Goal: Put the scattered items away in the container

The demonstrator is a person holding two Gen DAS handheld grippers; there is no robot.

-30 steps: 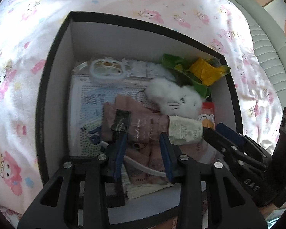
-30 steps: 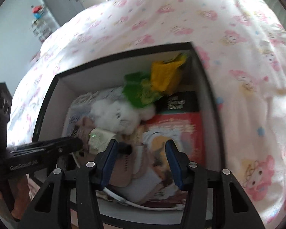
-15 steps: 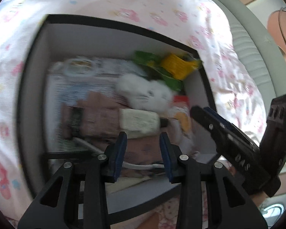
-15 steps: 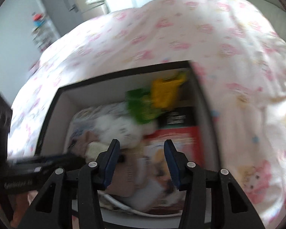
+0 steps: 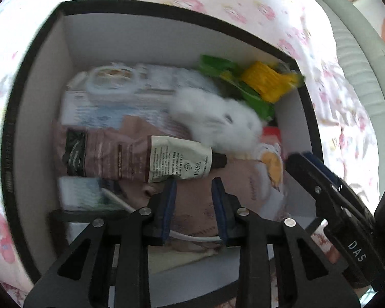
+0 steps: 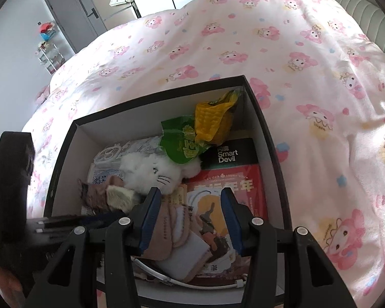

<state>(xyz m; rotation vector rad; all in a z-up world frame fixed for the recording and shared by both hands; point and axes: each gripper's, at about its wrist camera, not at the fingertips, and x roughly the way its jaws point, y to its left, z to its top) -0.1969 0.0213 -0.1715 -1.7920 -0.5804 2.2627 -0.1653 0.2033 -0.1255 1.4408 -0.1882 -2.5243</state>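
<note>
Only from the right wrist: black "Smart Devil" box point(image 6: 229, 153), door point(image 6: 75, 15).

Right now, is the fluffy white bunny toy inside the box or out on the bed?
Inside. The fluffy white bunny toy lies among other things within the black box's white walls.
</note>
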